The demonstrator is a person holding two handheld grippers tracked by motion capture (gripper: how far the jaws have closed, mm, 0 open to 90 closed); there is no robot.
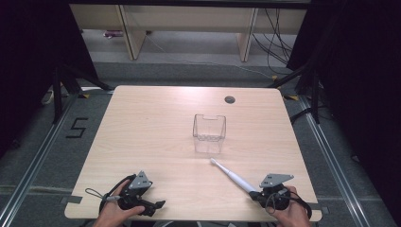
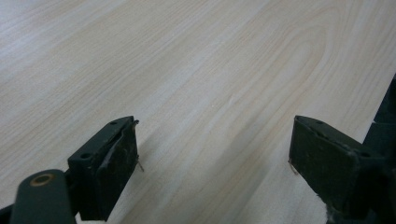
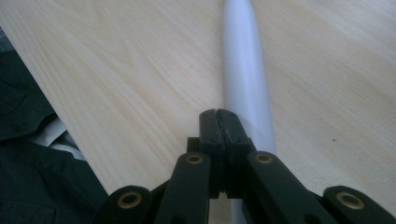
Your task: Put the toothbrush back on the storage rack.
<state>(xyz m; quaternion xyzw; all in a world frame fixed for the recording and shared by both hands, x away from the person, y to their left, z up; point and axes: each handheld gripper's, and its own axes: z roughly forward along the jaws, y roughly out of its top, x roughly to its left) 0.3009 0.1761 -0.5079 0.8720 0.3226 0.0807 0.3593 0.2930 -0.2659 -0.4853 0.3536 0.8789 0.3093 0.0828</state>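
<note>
R gripper [image 1: 259,193] jaws together above white toothbrush [image 1: 232,176]; whether they clamp it, can't tell. Brush lies on bench [image 1: 142,123], tip near clear container [image 1: 208,133]. L gripper [image 1: 158,205] jaws apart, empty. Container empty: nothing placed yet.

Wooden table [image 1: 151,132]; clear container [image 1: 208,133]; white stick [image 1: 231,175]

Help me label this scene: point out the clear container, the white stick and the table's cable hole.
clear container [image 1: 208,135]: high view, front wall.
white stick [image 1: 231,175]: high view, middle of shaft.
cable hole [image 1: 230,100]: high view, dark centre.
</note>
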